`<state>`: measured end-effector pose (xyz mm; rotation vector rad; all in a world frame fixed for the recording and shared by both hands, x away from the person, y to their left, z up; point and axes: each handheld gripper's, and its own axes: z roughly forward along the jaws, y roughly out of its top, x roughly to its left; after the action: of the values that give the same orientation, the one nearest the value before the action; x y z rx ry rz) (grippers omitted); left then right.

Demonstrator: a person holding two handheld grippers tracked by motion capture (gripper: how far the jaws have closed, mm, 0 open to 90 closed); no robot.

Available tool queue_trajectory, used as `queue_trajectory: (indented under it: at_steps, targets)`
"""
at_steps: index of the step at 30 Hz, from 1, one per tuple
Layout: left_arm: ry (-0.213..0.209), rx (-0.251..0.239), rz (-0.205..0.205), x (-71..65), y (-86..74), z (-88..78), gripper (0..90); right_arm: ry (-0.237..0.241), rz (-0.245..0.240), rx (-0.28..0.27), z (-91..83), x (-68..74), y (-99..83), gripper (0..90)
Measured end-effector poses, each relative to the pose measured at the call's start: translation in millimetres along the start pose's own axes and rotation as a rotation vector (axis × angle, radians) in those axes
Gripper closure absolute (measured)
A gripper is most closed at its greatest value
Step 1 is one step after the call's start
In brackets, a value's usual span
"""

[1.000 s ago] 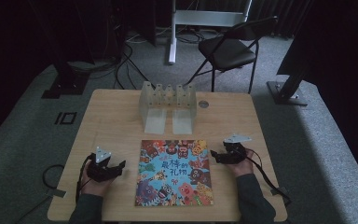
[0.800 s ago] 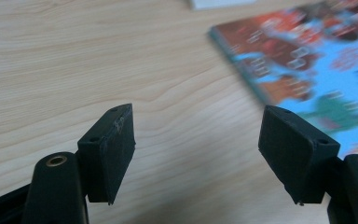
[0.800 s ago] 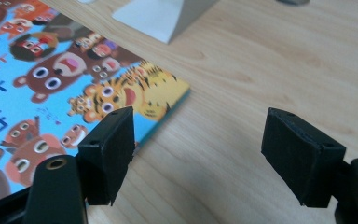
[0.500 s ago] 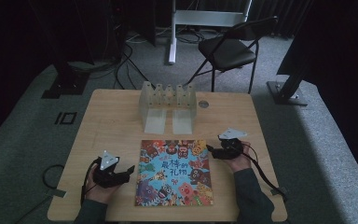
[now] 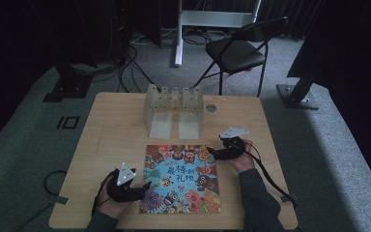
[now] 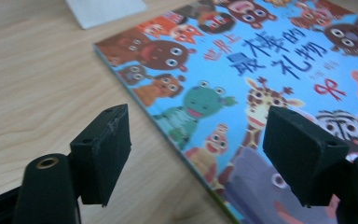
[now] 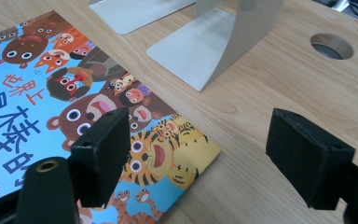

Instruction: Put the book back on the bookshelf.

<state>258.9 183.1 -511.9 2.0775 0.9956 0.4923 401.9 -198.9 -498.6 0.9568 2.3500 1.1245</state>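
Looks like a lab or recording studio. Dark curtains (image 5: 24,29) surround a lone wooden table (image 5: 106,130) on grey carpet (image 5: 24,140). Stand bases (image 5: 294,94), loose floor cables (image 5: 135,63) and a folding chair (image 5: 236,50) sit behind it.

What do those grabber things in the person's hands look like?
Both are black. The left gripper and right gripper each carry a pale grey three-cornered plate on top, a dark cable trailing behind, and two blocky black jaws. The person wears dark sleeves.

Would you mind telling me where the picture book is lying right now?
In the high view, the picture book lies flat on the near half of the table, between the left tongs and right tongs, before the metal rack.
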Motion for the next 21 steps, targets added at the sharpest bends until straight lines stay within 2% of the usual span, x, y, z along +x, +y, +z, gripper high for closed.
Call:
queue_trajectory:
  at_steps: [4, 10, 14, 21]
  targets:
    - [-0.053, 0.012, 0.014, -8.0, 0.6, 2.9, 16.3, 0.002, 0.000, 0.027, 8.4, 0.3, 0.2, 18.8]
    - [-0.095, 0.025, 0.072, -24.3, -1.9, 10.9, 10.8, 0.042, 0.001, 0.060, 24.7, 1.5, -5.0, 18.7]
    - [-0.133, 0.034, 0.098, -31.5, -4.7, 18.0, 6.5, 0.067, 0.031, 0.076, 36.5, -1.3, -8.8, 18.7]
    - [-0.160, 0.062, 0.157, -46.8, -5.9, 26.1, 4.1, 0.110, 0.089, 0.084, 44.5, -7.0, -14.4, 19.1]
